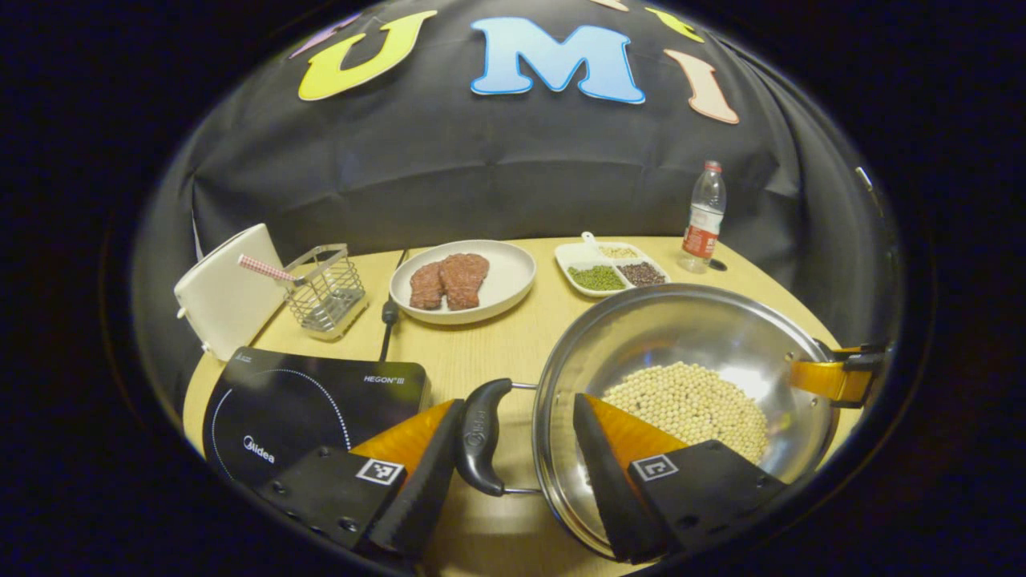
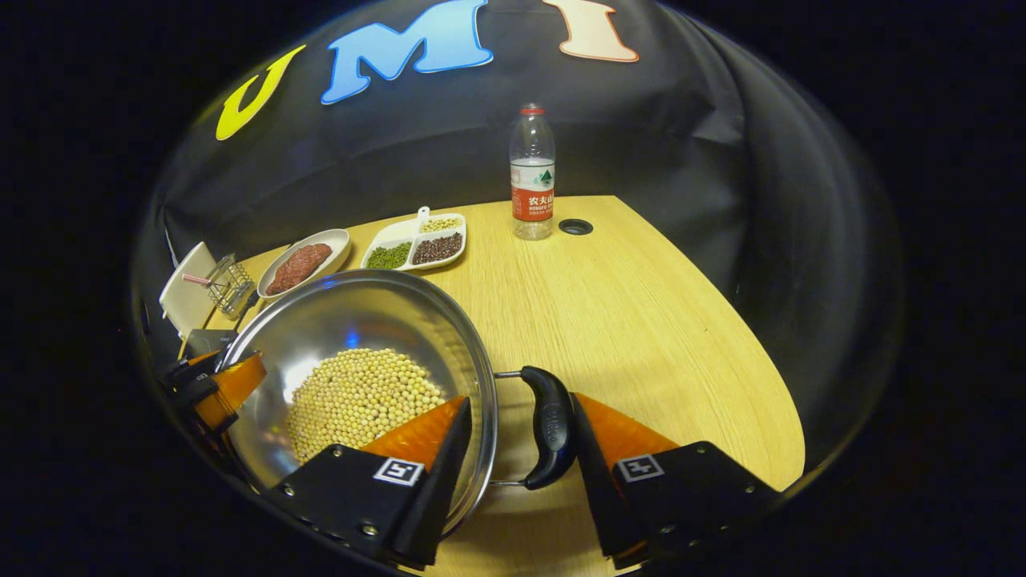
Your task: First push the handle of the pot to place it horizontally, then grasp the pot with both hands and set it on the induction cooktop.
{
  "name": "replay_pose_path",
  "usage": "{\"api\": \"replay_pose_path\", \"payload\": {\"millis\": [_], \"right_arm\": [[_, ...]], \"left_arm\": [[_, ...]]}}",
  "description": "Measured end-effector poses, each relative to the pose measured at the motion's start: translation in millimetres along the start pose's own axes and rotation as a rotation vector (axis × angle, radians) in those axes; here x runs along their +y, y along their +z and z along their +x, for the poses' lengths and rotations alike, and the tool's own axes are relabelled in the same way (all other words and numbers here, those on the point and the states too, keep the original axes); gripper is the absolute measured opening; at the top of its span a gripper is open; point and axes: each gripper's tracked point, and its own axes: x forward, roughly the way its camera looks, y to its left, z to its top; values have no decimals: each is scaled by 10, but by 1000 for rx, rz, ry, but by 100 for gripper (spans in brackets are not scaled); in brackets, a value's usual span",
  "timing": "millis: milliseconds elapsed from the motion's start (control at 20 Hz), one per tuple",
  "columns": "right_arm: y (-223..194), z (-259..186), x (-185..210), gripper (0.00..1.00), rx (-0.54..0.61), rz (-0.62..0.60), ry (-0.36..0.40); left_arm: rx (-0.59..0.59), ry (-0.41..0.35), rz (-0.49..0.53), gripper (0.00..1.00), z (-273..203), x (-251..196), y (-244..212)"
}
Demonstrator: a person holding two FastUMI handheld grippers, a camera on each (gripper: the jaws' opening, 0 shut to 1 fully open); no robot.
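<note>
A wide steel pot (image 1: 657, 336) holding soybeans (image 1: 689, 401) stands just right of the black induction cooktop (image 1: 296, 401). My left gripper (image 1: 519, 401) clamps the pot's near black handle (image 1: 481, 437), one finger outside the handle and the other inside the rim. In the right gripper view, my right gripper (image 2: 521, 398) holds the opposite black handle (image 2: 553, 429) the same way, with its left finger inside the pot (image 2: 353, 312) above the soybeans (image 2: 361, 397). Each view shows the other gripper's orange finger at the far rim (image 1: 834, 378) (image 2: 228, 385).
Behind the pot lie a white plate of meat (image 1: 497, 264), a divided dish of beans (image 1: 613, 268) and a water bottle (image 1: 704, 216). A wire basket (image 1: 329, 288) and a white board (image 1: 224, 296) stand behind the cooktop. Bare wooden table (image 2: 641, 304) stretches right of the pot.
</note>
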Motion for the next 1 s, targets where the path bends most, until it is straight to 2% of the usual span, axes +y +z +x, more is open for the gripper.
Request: {"api": "replay_pose_path", "payload": {"millis": [50, 150, 200, 250, 300, 350, 400, 450, 500, 650, 850, 1000], "right_arm": [[10, -38, -14, 64, 3, 1, 10], [4, 0, -7, 60, 6, -4, 17], [-3, 3, -7, 61, 13, -3, 19], [11, -18, -11, 56, 11, -12, 18], [-2, -16, -12, 51, 18, -32, 13], [11, -14, -7, 56, 12, -49, 10], [18, -11, 3, 56, 4, -39, 3], [2, -26, 30, 49, 13, -49, 1], [3, -45, 5, 49, 13, -49, -1], [66, -102, 5, 49, 2, -53, -9], [131, -321, 37, 49, -9, -55, -20], [169, -489, 131, 49, -16, -51, -25]], "left_arm": [[19, 5, 2, 87, 16, 23, -45], [19, -1, 8, 76, 7, 19, -33], [15, -4, 10, 76, -3, 28, -31], [18, -10, 9, 77, 14, 13, -44], [18, -18, 16, 69, -2, 15, -54], [19, -23, 19, 70, -18, 14, -47], [20, -26, 24, 73, -16, 11, -50], [18, -28, 23, 65, -15, 16, -49], [10, -26, 15, 69, -14, 4, -20], [13, -32, 2, 62, -36, 15, -37], [-14, -38, 16, 70, -153, 114, 83], [-20, -47, 7, 61, -337, 134, 160]]}}
